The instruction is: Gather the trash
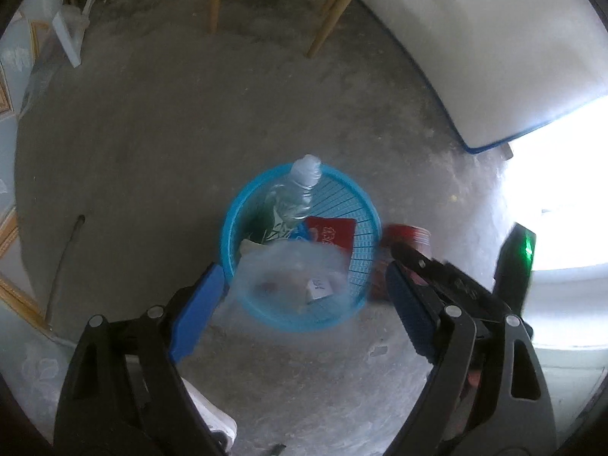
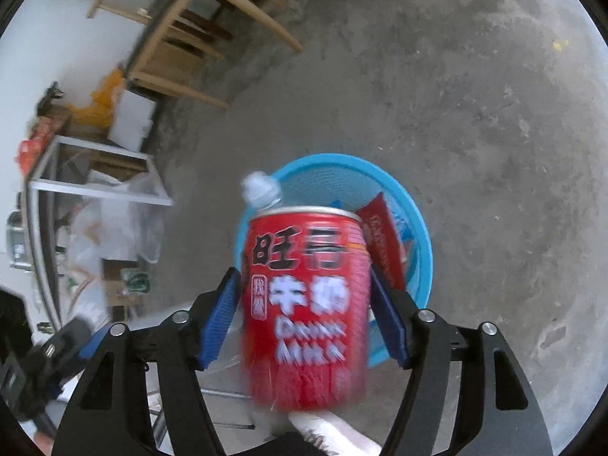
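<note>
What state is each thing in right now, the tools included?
Left tool: open, not gripping the bag.
Right tool: open, apparently not gripping the can.
Bag: clear, blurred, over the basket.
Can: upright, blurred, above the basket.
Bottle: capped, leaning in the basket.
Packet: in the basket.
Basket: upright on the floor, partly filled.

Red can point(image 2: 306, 304), white and black lettering; blue mesh basket point(image 1: 353, 205).

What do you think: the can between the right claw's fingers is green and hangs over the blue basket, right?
Not quite. The can is red, not green, as the right wrist view shows. The rest holds: it is between the fingers of the right claw, over the blue basket.
</note>
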Available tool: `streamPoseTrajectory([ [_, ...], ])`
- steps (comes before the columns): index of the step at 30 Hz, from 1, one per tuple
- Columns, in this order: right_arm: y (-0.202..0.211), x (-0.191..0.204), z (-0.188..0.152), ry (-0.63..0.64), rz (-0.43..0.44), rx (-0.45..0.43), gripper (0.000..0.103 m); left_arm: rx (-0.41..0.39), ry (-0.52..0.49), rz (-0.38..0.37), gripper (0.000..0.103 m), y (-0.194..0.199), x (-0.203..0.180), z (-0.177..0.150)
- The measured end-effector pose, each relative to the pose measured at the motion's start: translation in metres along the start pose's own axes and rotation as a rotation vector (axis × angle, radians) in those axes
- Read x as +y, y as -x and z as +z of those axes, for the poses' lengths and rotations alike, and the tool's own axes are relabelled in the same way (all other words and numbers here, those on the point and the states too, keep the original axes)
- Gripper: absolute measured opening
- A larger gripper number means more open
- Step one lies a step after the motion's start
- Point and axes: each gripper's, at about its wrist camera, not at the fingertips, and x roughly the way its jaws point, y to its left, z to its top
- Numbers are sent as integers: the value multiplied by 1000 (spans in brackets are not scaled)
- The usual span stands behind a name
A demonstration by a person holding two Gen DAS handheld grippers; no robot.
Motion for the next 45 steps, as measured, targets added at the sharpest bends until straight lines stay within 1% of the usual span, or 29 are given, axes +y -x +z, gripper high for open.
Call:
streamPoseTrajectory([
  [1,-3,-3,4,-8,9,6,71,0,8,-4,83,1,3,0],
  [3,-10,-4,7,-11,-14,7,71,-7,19,-32,83,9,6,-2],
  [7,-5,-3,4,23,-30,-16,72,-32,-16,-48,83,27,3,-11],
  [10,13,-7,-5,34,-18,-43,72,-70,-60,-73,83,50,-3,-17],
  [14,52,-8,-27,98,6,-102,72,-159,-155,-116,83,108,-12,-41],
  [16,69,-5,-39,130,25,-123,72,-215,-199,-122,84,141,-15,-59],
  [17,84,-1,-51,162,37,-142,72,-256,-218,-118,84,160,-14,-71],
  [18,94,2,-59,183,41,-155,72,-288,-228,-109,86,175,-13,-81],
  [20,121,13,-83,247,60,-198,72,-376,-236,-101,90,211,-8,-111],
  [21,134,21,-96,283,69,-219,74,-419,-229,-93,90,230,-3,-131],
  [22,147,28,-110,317,75,-244,78,-445,-216,-82,91,242,1,-144],
  [23,167,41,-131,374,80,-286,80,-471,-202,-76,91,253,4,-159],
  [24,180,51,-146,413,83,-310,82,-511,-179,-70,91,266,11,-181],
  [26,209,73,-184,510,84,-366,88,-563,-144,-55,92,283,22,-213],
  [27,220,83,-200,547,78,-395,92,-581,-129,-44,92,287,25,-225],
  [28,233,93,-220,594,73,-435,96,-605,-105,-16,93,292,31,-243],
  [30,251,108,-252,668,58,-497,97,-643,-50,44,94,297,41,-277],
  [33,266,127,-298,750,1,-575,97,-676,28,117,94,301,54,-312],
  [34,269,132,-312,767,-21,-591,97,-685,72,154,94,301,58,-325],
  [36,272,135,-331,780,-28,-605,97,-699,152,215,94,299,64,-349],
  [37,273,137,-339,786,-28,-607,97,-705,176,240,95,297,67,-361],
  [39,276,139,-356,780,-51,-611,97,-721,193,290,95,295,71,-382],
  [42,278,140,-378,785,-105,-621,97,-698,207,386,94,287,71,-400],
  [43,278,141,-385,787,-128,-612,97,-694,204,393,94,286,71,-409],
  [45,276,140,-394,787,-145,-593,97,-670,202,408,95,282,74,-417],
])
